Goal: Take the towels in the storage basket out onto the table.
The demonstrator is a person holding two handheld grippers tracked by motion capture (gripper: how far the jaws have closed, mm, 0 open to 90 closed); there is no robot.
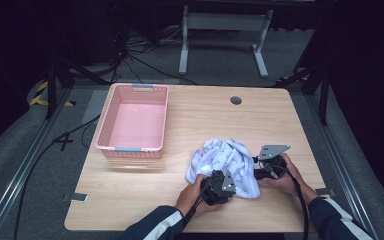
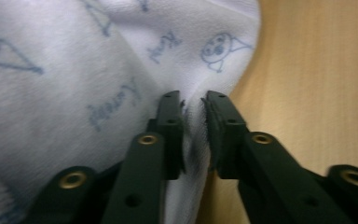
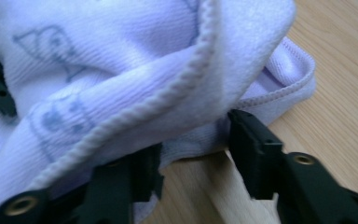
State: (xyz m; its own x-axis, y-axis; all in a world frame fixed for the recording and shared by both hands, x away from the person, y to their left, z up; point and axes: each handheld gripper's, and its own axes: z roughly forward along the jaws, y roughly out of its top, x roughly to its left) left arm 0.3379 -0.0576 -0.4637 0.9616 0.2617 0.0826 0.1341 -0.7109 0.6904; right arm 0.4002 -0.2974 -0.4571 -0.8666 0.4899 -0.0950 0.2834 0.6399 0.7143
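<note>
Our left gripper (image 2: 193, 109) has its jaws drawn nearly together on a thin fold of the white towel (image 2: 74, 70), the cloth pinched between the pads with only that ridge of fabric keeping them apart. Our right gripper (image 3: 193, 140) stands wide open: the towel's stitched hem (image 3: 168, 98) drapes over one jaw and sags into the gap, but the other jaw stands clear of it on the table side, so nothing is held there yet. From above, we see the towel (image 1: 225, 162) lying crumpled in a loose heap on the wooden table (image 1: 190, 120), at the near right part of it, with the left gripper (image 1: 220, 187) at its near edge and the right gripper (image 1: 267, 170) just beside its right edge. The pink basket (image 1: 105, 135) sits well apart, toward the far left. We judge the towel to be light, soft and quite limp: it will offer no stiffness, will droop from any point we lift, and will trail folds behind it. It is not fragile and the terry surface should not slip in ribbed pads, though a shallow pinch on one layer could pull free. The best hold, we think, is the hemmed edge or a corner, where the stitching thickens the cloth; two holds set well apart along one edge would let it hang open rather than bunch.
</note>
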